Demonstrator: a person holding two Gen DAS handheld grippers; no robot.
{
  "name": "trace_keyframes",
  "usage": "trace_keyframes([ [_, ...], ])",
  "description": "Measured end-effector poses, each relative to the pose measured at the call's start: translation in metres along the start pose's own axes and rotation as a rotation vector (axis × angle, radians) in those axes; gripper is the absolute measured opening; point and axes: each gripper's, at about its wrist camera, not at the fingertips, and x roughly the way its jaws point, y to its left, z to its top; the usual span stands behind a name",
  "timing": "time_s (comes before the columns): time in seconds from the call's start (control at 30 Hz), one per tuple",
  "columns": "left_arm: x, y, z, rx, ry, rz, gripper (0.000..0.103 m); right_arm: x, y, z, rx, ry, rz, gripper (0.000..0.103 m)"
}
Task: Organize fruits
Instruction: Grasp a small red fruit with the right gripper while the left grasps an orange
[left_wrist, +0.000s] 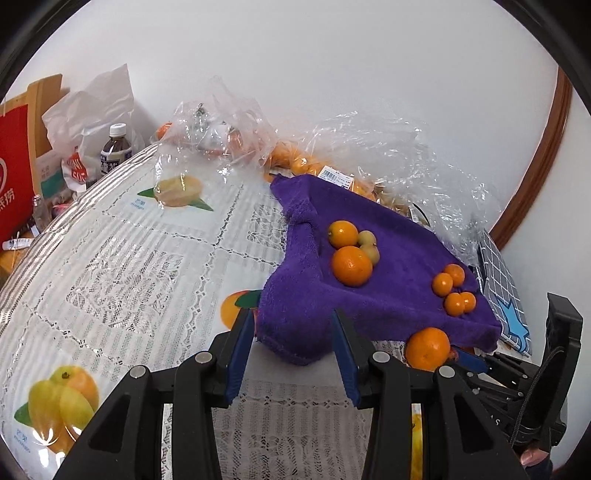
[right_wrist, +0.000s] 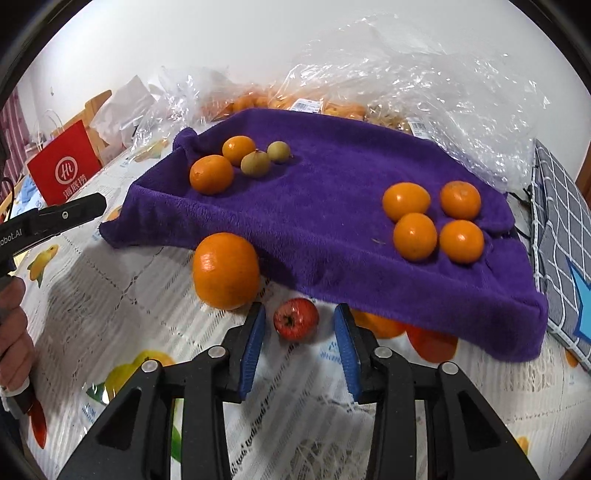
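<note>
Red and small, the apple (right_wrist: 296, 319) sits on the tablecloth (right_wrist: 155, 295) just ahead of my right claw (right_wrist: 300, 328), centred between its parted fingers — not yet pinched — beside the loose orange (right_wrist: 226, 270) at the purple towel's (right_wrist: 332, 229) near edge, while my left claw (left_wrist: 293, 339) hangs open and empty.

both grippers, left gripper (left_wrist: 293, 325) and right gripper (right_wrist: 299, 317), tilt downward, fingers parted.

Background clutter only: a red paper bag (right_wrist: 62, 170) sits way off left of the jaws, with a dark capped bottle (left_wrist: 116, 147) near it. Crinkly clear plastic bags (right_wrist: 424, 74) pile up far ahead, and a grey checked cloth (right_wrist: 557, 221) lies off to the right.
</note>
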Motion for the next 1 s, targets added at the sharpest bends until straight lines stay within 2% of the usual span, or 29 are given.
trace_keyframes([
  [0.13, 0.0, 0.0, 0.0, -0.003, 0.002, -0.012, 0.04, -0.002, -0.006, -0.001, 0.034, -0.01, 0.012, 0.024],
  [0.27, 0.005, -0.004, -0.005, 0.016, 0.027, -0.024, 0.04, -0.019, -0.022, -0.012, 0.087, -0.049, -0.014, 0.024],
  [0.43, 0.008, -0.02, -0.011, 0.087, 0.061, -0.095, 0.04, -0.041, -0.048, -0.04, 0.126, -0.054, -0.059, 0.024],
  [0.67, 0.005, -0.043, -0.027, 0.143, 0.116, -0.185, 0.04, -0.067, -0.079, -0.069, 0.206, -0.073, -0.069, 0.024],
  [0.77, 0.006, -0.06, -0.034, 0.191, 0.138, -0.172, 0.04, -0.07, -0.088, -0.074, 0.24, -0.079, -0.07, 0.024],
  [0.9, 0.014, -0.08, -0.032, 0.199, 0.148, -0.18, 0.04, -0.075, -0.097, -0.079, 0.289, -0.104, -0.059, 0.024],
  [0.97, 0.018, -0.09, -0.03, 0.221, 0.142, -0.187, 0.044, -0.076, -0.098, -0.08, 0.296, -0.106, -0.054, 0.024],
  [1.0, 0.021, -0.096, -0.029, 0.237, 0.141, -0.184, 0.051, -0.075, -0.098, -0.08, 0.296, -0.102, -0.049, 0.024],
])
